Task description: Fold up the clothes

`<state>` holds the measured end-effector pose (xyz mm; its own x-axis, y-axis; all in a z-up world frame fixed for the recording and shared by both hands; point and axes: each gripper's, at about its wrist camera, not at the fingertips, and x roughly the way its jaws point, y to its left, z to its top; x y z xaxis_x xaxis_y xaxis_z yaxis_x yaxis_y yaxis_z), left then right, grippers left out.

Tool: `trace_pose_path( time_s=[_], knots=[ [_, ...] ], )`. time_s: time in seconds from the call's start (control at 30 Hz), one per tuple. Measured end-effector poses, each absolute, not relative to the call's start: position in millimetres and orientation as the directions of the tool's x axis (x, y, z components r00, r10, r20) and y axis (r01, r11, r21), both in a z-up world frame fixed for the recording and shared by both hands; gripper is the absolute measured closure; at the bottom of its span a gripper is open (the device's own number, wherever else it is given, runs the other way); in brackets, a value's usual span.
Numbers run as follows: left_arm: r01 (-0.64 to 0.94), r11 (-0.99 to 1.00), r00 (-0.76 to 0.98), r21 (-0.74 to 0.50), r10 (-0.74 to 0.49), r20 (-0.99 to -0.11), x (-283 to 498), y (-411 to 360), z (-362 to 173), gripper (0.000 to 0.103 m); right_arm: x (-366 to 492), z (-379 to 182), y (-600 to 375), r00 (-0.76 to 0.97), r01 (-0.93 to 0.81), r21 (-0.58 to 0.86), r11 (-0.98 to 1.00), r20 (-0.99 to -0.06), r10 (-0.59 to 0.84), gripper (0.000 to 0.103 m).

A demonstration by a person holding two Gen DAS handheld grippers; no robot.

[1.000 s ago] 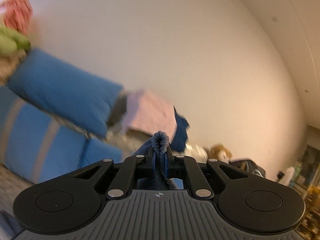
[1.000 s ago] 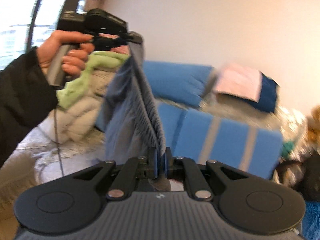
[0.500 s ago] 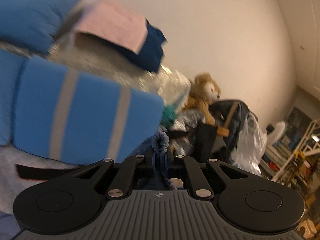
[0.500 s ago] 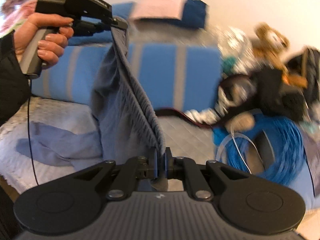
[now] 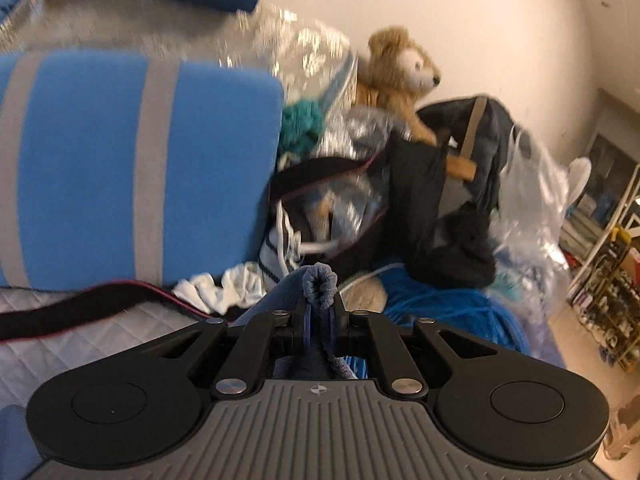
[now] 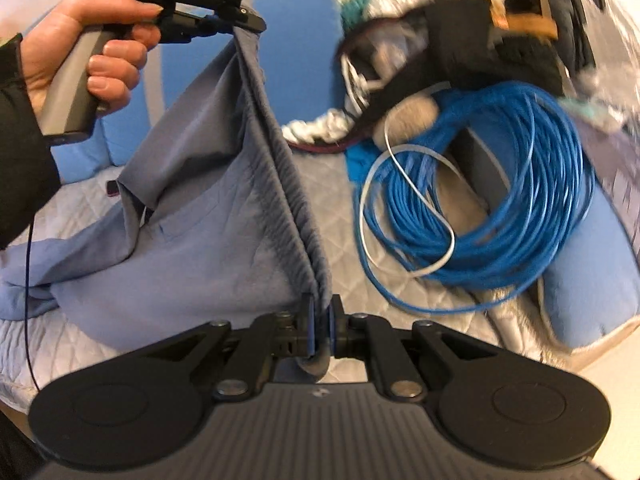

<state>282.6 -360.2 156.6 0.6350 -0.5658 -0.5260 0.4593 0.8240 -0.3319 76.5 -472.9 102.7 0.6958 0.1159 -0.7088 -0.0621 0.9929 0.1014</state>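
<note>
Both tongs are clamped tight on the grey-blue trousers (image 6: 208, 216), left gripper (image 6: 244, 26) and right gripper (image 6: 320, 320) stretching the waistband taut while the legs trail onto the quilted bed (image 6: 72, 344), so next, I reckon, comes laying them flat.

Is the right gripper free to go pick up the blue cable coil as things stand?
Probably not: the right gripper is shut on the grey-blue garment, stretched to the left gripper. The blue cable coil itself lies uncovered.
</note>
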Motion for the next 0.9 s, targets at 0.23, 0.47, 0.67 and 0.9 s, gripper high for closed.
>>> trace_pose_path(
  time_s=[0.23, 0.47, 0.67, 0.9],
  knots=[
    [0.471, 0.816, 0.582, -0.336, -0.574, -0.576, 315.9, -389.3, 98.0, 0.095, 97.3, 67.6, -488.8, 0.648, -0.016, 0.108, 0.994, -0.756, 0.093, 0.096],
    [0.464, 0.817, 0.541, -0.343, -0.568, -0.621, 352.2, -407.7, 42.2, 0.095, 118.7, 40.5, -494.3, 0.616, 0.005, 0.081, 0.997, -0.785, 0.061, 0.096],
    [0.44, 0.832, 0.51, -0.338, -0.541, -0.669, 375.8, -417.1, 9.9, 0.092, 134.1, 22.3, -495.2, 0.602, -0.005, 0.058, 0.998, -0.797, 0.05, 0.096],
    [0.428, 0.814, 0.451, -0.392, -0.569, -0.687, 388.4, -409.0, 15.1, 0.046, 144.3, 5.3, -491.9, 0.572, -0.012, 0.056, 0.998, -0.818, 0.053, 0.094]
  ],
)
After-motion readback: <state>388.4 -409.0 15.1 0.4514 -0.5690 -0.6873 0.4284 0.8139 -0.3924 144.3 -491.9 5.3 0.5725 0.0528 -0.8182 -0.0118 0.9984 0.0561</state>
